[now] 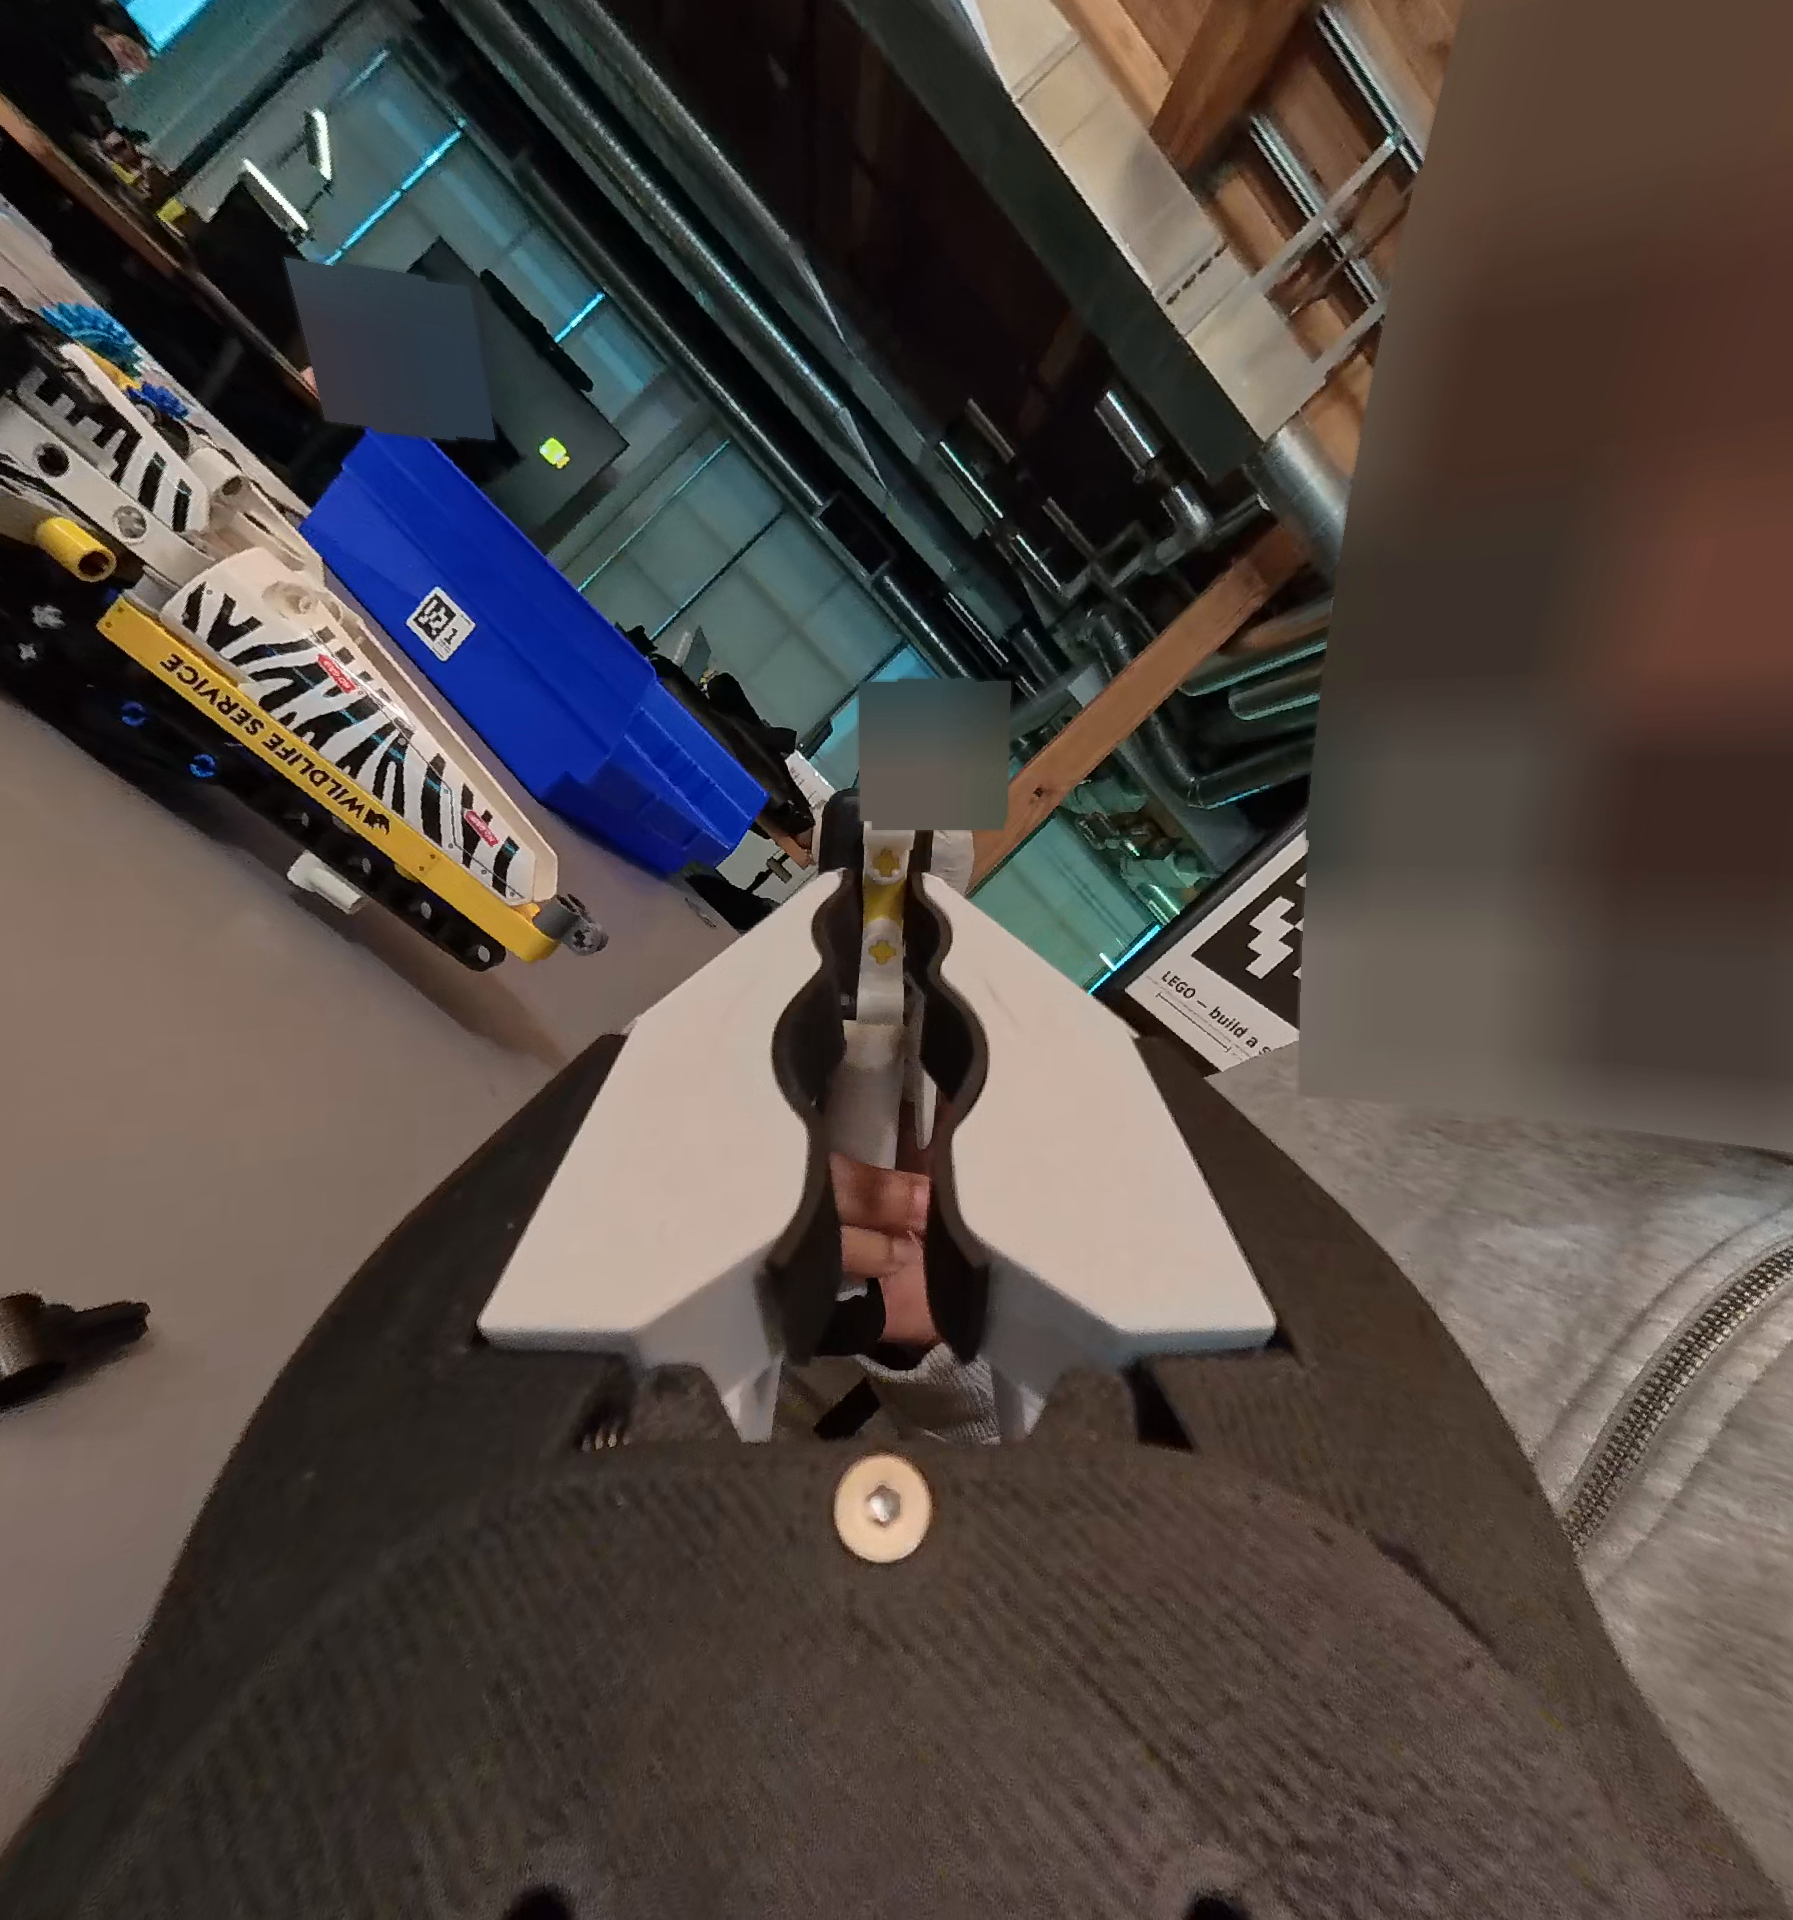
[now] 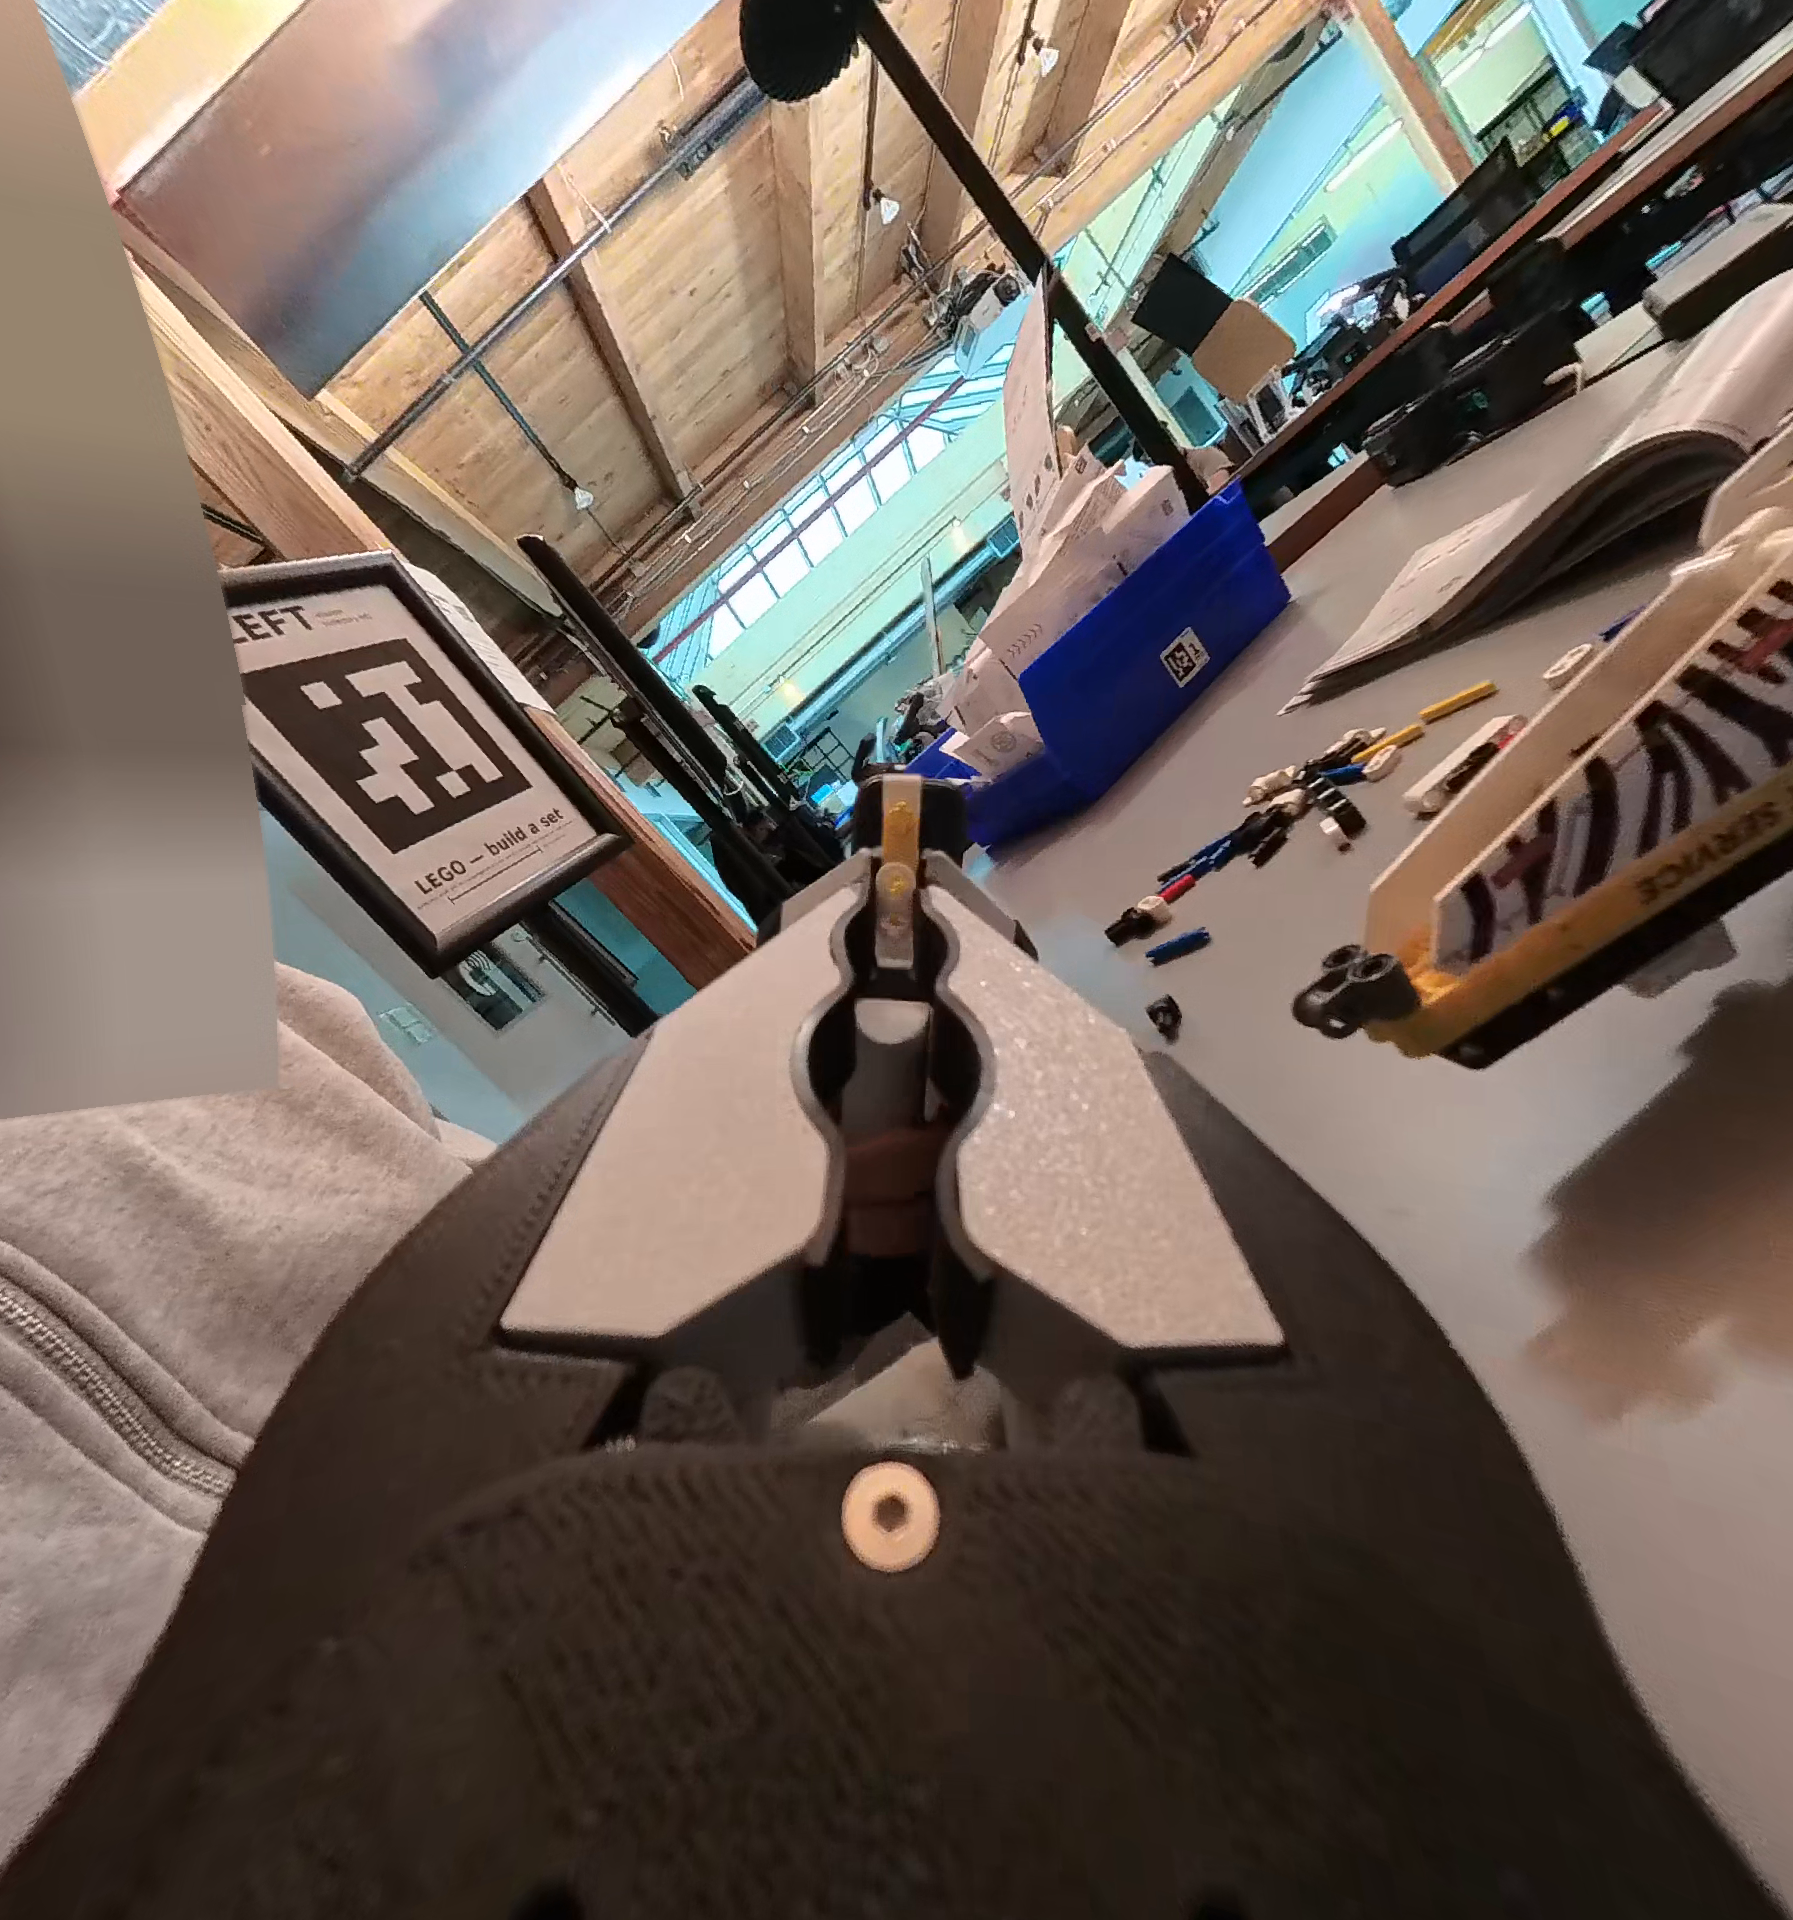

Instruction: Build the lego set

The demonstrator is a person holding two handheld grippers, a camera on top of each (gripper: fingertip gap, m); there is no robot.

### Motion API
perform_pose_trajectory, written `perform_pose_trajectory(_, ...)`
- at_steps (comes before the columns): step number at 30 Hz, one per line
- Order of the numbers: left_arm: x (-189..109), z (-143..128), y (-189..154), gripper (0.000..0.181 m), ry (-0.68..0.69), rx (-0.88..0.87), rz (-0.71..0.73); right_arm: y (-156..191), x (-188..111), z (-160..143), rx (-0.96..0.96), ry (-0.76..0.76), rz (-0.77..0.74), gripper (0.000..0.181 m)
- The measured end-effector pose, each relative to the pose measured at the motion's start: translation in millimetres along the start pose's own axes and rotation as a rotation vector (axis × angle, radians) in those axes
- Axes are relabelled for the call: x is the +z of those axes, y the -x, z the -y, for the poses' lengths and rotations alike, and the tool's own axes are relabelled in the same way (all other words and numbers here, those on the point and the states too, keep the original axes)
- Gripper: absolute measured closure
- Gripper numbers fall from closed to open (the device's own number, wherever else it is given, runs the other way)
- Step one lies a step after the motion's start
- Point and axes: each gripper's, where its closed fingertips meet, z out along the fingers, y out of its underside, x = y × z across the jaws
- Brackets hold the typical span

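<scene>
Left gripper (image 1: 884, 914): clenched on a small white-and-yellow lego piece (image 1: 884, 940), raised above the worktop (image 1: 144, 1091).
Right gripper (image 2: 900, 883): clenched on the same kind of slim yellow-and-white piece (image 2: 898, 883), held in the air; whether both grip one part cannot be told.
Lego model (image 1: 279, 665): zebra-striped, with a yellow side beam, resting on the worktop toward its far edge.
Loose parts (image 2: 1307, 790): scattered on the worktop between the model and the blue bin (image 2: 1131, 665).
Instruction booklet (image 2: 1557, 530): open, beyond the loose parts.
Framed marker sign (image 2: 404, 748): upright beside a grey sleeve (image 2: 92, 1299).
</scene>
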Motion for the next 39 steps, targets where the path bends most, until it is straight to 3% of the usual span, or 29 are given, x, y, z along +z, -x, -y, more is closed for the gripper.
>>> perform_pose_trajectory(1, 0.2, -0.2, 0.3, 0.175, 0.001, 0.002, 0.002, -0.8, 0.0, 0.1, 0.005, -0.002, 0.000, 0.178)
perform_pose_trajectory(19, 2.6, -3.6, 2.3, 0.176, 0.010, 0.021, 0.022, -2.5, -4.8, -5.0, 0.064, 0.081, 0.011, 0.178)
perform_pose_trajectory(39, 3.8, -4.5, 6.0, 0.176, -0.036, 0.013, 0.054, -6.2, -6.8, -6.0, 0.119, 0.063, 0.015, 0.177)
